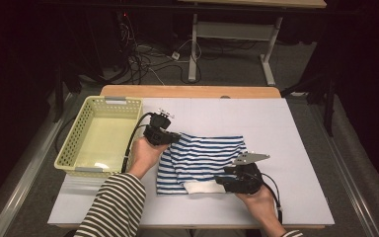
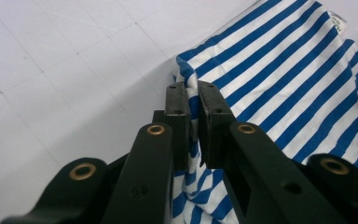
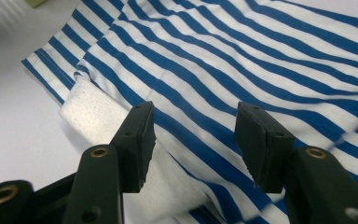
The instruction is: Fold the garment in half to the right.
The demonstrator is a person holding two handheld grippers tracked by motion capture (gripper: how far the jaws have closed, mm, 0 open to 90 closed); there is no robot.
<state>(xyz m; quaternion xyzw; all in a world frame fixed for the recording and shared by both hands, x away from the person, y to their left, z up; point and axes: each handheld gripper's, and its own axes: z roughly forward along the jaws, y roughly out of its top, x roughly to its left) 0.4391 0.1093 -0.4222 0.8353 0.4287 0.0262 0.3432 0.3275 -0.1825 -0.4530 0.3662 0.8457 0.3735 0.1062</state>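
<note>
Striped garment [image 1: 202,160], blue and white, lay partly folded on the white tabletop [image 1: 286,128], nearer the front edge than the back and roughly midway between the left and right edges. A white band of its trim [image 1: 201,187] showed at the garment's front edge. Yellow basket [image 1: 86,118] stood at the left edge of the tabletop, nothing visible in it, apart from the cloth.

Left gripper [image 1: 170,137] sat at the garment's back-left corner. In the left gripper view its jaws were clamped on a bunched fold of the striped cloth [image 2: 193,105], fabric pinched between the pads.

Right gripper [image 1: 220,180] was at the garment's front edge, beside the white trim. In the right gripper view its jaws stood apart over the stripes [image 3: 196,130], pads not pressing on anything; the cloth lay beneath and between them, ungripped.

Judgement on progress: folding looked under way, not finished. One fold seemed made, since the cloth lay doubled with a slanting edge across its middle. One corner was secured by the left gripper; the right had yet to take hold at the front edge. Further folding and any transfer to the basket appeared still to come.
</note>
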